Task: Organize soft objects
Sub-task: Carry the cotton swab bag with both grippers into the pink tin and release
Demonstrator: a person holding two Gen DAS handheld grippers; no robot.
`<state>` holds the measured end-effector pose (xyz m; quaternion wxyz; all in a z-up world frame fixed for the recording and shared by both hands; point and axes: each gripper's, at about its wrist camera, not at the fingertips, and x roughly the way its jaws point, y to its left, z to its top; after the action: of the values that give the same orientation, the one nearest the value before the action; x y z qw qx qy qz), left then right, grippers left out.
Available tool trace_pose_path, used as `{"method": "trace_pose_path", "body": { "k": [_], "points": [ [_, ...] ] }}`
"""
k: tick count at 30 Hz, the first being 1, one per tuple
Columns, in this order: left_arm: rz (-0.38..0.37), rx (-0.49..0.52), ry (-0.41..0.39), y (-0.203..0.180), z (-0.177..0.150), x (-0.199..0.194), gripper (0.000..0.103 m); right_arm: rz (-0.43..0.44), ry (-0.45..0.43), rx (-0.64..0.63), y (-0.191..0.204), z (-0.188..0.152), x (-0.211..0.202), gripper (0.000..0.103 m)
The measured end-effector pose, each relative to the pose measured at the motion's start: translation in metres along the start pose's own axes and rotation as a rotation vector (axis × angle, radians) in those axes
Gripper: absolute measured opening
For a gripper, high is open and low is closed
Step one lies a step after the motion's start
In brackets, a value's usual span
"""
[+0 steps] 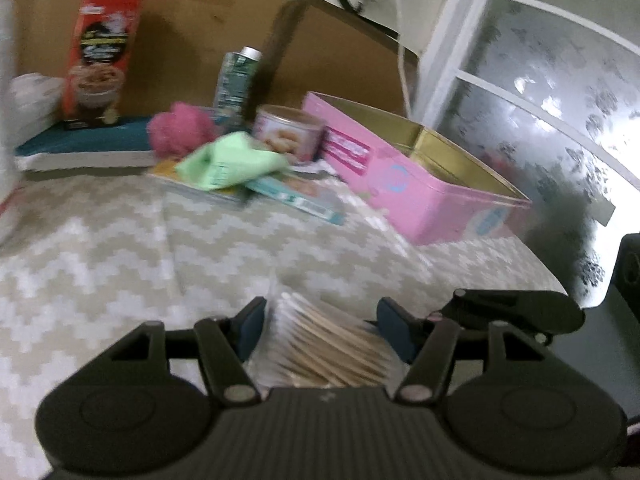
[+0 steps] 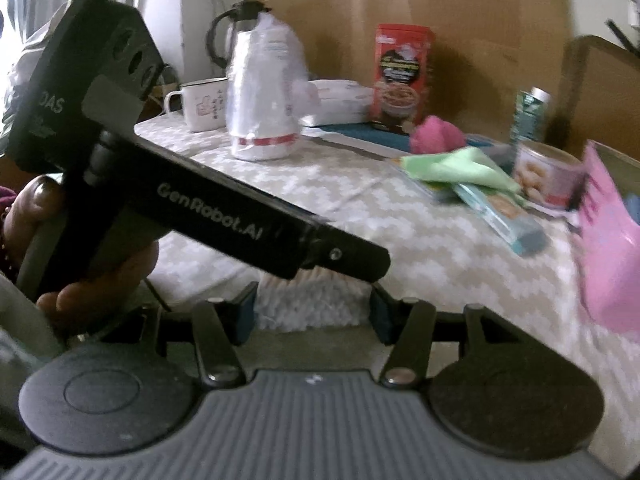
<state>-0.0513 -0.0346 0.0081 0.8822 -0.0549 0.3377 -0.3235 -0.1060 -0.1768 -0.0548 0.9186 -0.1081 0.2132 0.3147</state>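
Clear cotton-swab pack point(image 1: 320, 344) clamped between both grippers, above zigzag cloth point(image 1: 120, 264).

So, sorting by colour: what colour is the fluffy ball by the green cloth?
Pink fluffy ball; clearest in the left wrist view.

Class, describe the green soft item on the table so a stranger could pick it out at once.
Start at the open pink tin box on the zigzag-patterned tablecloth. Just left of it, past a round biscuit tin, lies the crumpled green cloth on flat packets. Unlike the fluffy pink ball behind it, it is pale green and folded.
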Motion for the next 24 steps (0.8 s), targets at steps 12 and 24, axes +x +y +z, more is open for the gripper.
{"method": "trace_pose_path", "body": {
  "k": [12,24],
  "points": [
    [-0.128,0.066,0.111,-0.067,0.019,0.063,0.061,-0.141,-0.064,0.132,-0.046,-0.037,-0.045,0.058],
    [-0.283,0.242,0.155,-0.167,0.052,0.108,0.061,-0.336,-0.203,0.252,-0.080,-0.074,-0.107,0.055]
  ]
}}
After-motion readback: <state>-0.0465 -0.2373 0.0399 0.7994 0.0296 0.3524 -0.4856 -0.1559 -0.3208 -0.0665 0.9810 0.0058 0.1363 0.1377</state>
